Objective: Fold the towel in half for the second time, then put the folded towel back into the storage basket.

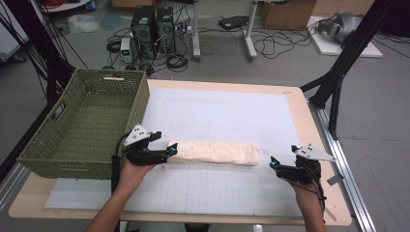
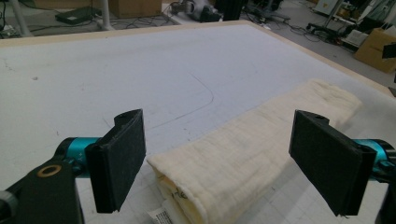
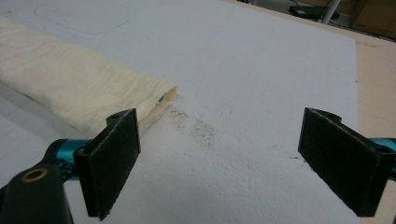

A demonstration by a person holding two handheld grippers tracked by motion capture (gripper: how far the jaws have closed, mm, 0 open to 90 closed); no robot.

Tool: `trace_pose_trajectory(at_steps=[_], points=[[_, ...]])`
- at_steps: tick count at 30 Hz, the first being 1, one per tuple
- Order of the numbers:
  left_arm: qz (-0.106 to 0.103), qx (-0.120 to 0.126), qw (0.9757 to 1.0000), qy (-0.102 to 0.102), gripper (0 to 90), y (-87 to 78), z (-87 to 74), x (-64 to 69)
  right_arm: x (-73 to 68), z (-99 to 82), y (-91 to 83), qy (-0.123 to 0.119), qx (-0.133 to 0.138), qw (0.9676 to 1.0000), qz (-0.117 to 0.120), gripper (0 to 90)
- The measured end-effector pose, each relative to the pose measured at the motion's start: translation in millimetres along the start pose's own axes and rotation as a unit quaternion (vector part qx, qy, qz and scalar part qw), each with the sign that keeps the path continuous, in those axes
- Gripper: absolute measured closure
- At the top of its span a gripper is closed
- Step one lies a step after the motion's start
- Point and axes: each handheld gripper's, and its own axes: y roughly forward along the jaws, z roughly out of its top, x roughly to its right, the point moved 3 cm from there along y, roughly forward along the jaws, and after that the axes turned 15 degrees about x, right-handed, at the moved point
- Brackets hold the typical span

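A cream cloth folded into a long strip point(image 1: 212, 152) lies across the white gridded mat point(image 1: 227, 111). My left gripper point(image 1: 170, 151) is at the strip's left end. In the left gripper view the cloth point(image 2: 243, 154) runs away between the wide-apart jaws of that gripper point(image 2: 218, 119), and neither pad touches it. My right gripper point(image 1: 273, 163) sits just past the strip's right end, open. In the right gripper view the cloth's end point(image 3: 70, 84) lies beyond the left pad point(image 3: 114, 158), and bare mat is between the jaws of this gripper point(image 3: 222, 116).
A green woven basket point(image 1: 82, 121) stands on the table's left side, close to my left hand. The wooden table edge point(image 1: 314, 145) runs along the right. Computers and cables point(image 1: 154, 29) lie on the floor beyond the table.
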Motion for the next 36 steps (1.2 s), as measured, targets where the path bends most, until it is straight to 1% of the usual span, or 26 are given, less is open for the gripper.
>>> trace_pose_trajectory(at_steps=[1, 5, 8, 15, 18, 21, 25, 31, 33, 34, 36], points=[[0.000, 0.000, 1.0000, 0.001, 19.1, 0.1, 0.0, 0.2, -0.2, 0.1, 0.4, 0.004, 0.001, 1.0000, 0.001, 12.3], [-0.002, 0.001, 1.0000, 0.003, 19.1, 0.0, 0.6, 0.3, -0.5, 0.3, 1.2, 0.005, 0.003, 1.0000, 0.003, 12.2], [-0.001, 0.000, 1.0000, 0.003, 19.1, -0.2, 0.6, 0.5, -0.6, -1.2, 1.2, 0.007, -0.002, 1.0000, 0.004, 12.2], [0.005, -0.002, 1.0000, 0.001, 19.3, -0.4, -0.3, -1.8, -0.7, -1.9, 3.4, 0.004, -0.002, 1.0000, 0.006, 12.2], [0.007, -0.003, 1.0000, 0.003, 19.4, -1.5, -0.6, -2.0, -1.4, -2.7, 4.5, 0.004, -0.004, 1.0000, 0.007, 12.2], [0.005, -0.008, 1.0000, 0.002, 20.0, -1.3, -2.0, -3.5, -2.1, -2.3, 5.3, 0.006, -0.004, 0.9999, 0.008, 12.3], [0.006, -0.013, 0.9999, 0.001, 20.2, -0.8, -4.0, -4.3, -2.4, -2.6, 5.8, 0.006, -0.003, 0.9999, 0.010, 12.3], [0.001, -0.018, 0.9998, -0.001, 20.3, 0.8, -7.0, -1.8, -1.8, -2.3, 5.4, 0.009, 0.001, 0.9999, 0.011, 12.3], [0.003, -0.019, 0.9998, -0.001, 20.6, 1.8, -7.8, -1.7, -1.9, -1.8, 6.1, 0.008, 0.003, 0.9999, 0.013, 12.2], [0.004, -0.022, 0.9997, -0.002, 20.8, 2.2, -8.4, -1.8, -1.7, -1.9, 6.6, 0.005, 0.002, 0.9999, 0.013, 12.2], [0.006, -0.029, 0.9996, 0.000, 22.4, 4.4, -10.2, -0.5, -2.6, -2.4, 6.7, 0.006, 0.002, 0.9999, 0.015, 12.2]])
